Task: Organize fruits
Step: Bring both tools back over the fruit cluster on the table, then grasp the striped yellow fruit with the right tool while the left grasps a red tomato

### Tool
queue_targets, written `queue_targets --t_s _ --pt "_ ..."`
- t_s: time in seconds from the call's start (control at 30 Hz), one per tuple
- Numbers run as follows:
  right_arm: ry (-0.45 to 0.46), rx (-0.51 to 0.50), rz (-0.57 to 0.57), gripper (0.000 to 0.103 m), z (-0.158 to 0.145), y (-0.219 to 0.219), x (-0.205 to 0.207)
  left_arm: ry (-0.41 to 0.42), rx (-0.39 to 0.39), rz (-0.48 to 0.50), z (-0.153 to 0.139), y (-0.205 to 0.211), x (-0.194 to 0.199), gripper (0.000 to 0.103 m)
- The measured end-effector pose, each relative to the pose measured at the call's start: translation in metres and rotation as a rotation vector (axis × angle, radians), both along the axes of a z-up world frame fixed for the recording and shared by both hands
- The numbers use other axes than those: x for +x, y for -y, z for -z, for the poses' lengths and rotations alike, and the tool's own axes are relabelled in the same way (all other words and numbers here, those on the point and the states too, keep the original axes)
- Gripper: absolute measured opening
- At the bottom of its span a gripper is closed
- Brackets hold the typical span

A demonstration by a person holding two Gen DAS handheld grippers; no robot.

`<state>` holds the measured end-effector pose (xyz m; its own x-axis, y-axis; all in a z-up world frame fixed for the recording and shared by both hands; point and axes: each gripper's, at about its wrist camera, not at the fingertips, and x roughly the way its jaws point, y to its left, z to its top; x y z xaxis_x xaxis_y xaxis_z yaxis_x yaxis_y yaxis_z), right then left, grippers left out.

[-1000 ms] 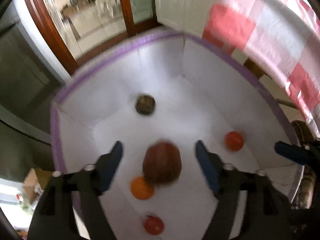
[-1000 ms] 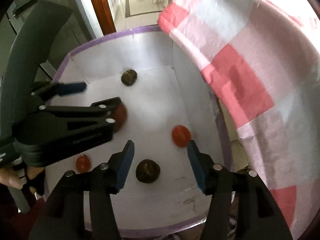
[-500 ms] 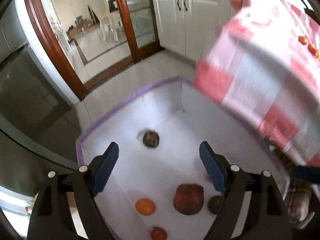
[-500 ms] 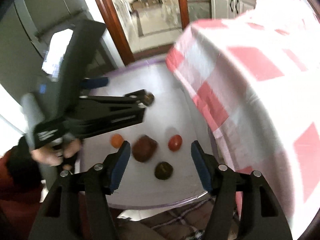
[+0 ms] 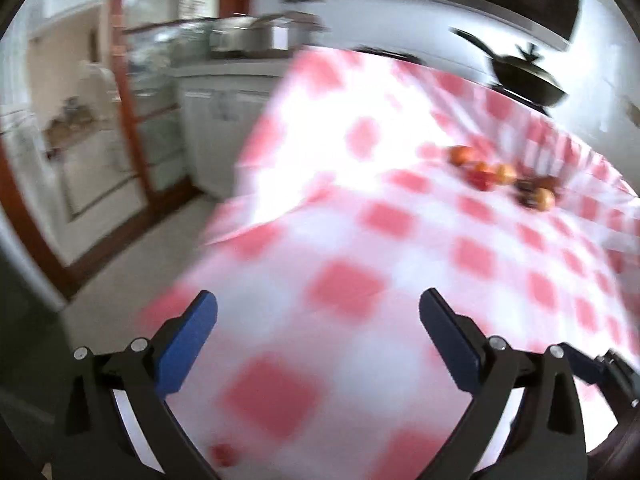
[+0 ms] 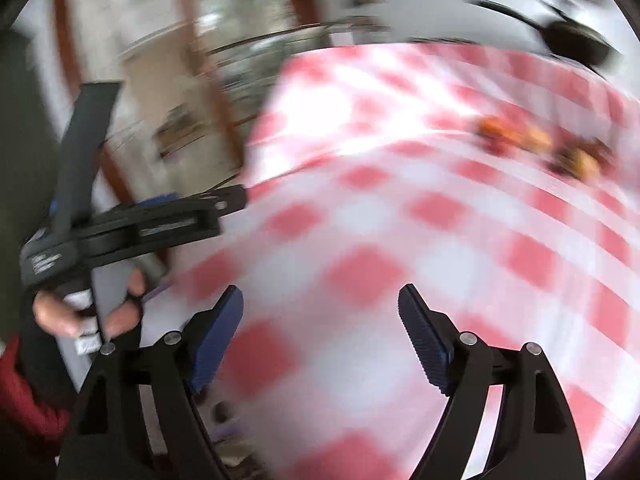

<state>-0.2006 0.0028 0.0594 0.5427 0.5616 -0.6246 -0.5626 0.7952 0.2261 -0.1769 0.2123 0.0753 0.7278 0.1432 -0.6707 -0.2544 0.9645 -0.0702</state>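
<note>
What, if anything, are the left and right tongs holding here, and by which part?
Nothing. The left tongs and right tongs have just been opening and stand wide with only the checked tablecloth behind them.

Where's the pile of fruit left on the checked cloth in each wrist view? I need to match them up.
Left wrist: the fruit pile sits upper right, far across the checked tablecloth.
Right wrist: blurred, fruit pile upper right.
Shared landmark: dark pan beyond the table.

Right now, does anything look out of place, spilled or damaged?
Nothing stands out. A cluster of fruits sits together on the checkered tablecloth, none visibly spilled or damaged. Both frames are motion-blurred, so fine detail cannot be judged.
</note>
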Motion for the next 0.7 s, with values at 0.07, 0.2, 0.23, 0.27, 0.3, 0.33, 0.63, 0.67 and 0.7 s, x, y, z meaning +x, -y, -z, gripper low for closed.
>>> queue_targets --t_s 0.07,0.2,0.23,0.27,0.3,0.33,0.63,0.67,0.7 --pt "-0.029 0.022 0.13 0.078 0.003 0.038 0.027 -0.015 -0.028 0.056 0.006 0.031 0.041 0.101" --pt "-0.068 0.07 0.336 0.078 0.012 0.096 0.072 -0.038 -0.077 0.12 0.028 0.079 0.12 0.101" --pt "-0.086 0.082 0.381 0.079 0.014 0.11 0.087 -0.038 -0.085 0.119 0.029 0.09 0.137 0.101" --pt "-0.113 0.104 0.438 0.079 0.019 0.126 0.105 -0.033 -0.098 0.122 0.032 0.103 0.157 0.101" --pt "-0.131 0.128 0.472 0.079 0.023 0.137 0.116 -0.029 -0.107 0.12 0.033 0.111 0.172 0.101" --pt "-0.148 0.153 0.501 0.079 0.024 0.145 0.128 -0.025 -0.114 0.113 0.035 0.116 0.188 0.101" --pt "-0.192 0.296 0.662 0.079 0.041 0.201 0.222 0.054 -0.309 0.104 0.043 0.131 0.251 0.101" --pt "-0.195 0.305 0.678 0.079 0.043 0.203 0.237 0.08 -0.316 0.121 0.042 0.129 0.248 0.101" --pt "-0.197 0.312 0.687 0.079 0.041 0.203 0.243 0.082 -0.333 0.125 0.042 0.126 0.247 0.101"
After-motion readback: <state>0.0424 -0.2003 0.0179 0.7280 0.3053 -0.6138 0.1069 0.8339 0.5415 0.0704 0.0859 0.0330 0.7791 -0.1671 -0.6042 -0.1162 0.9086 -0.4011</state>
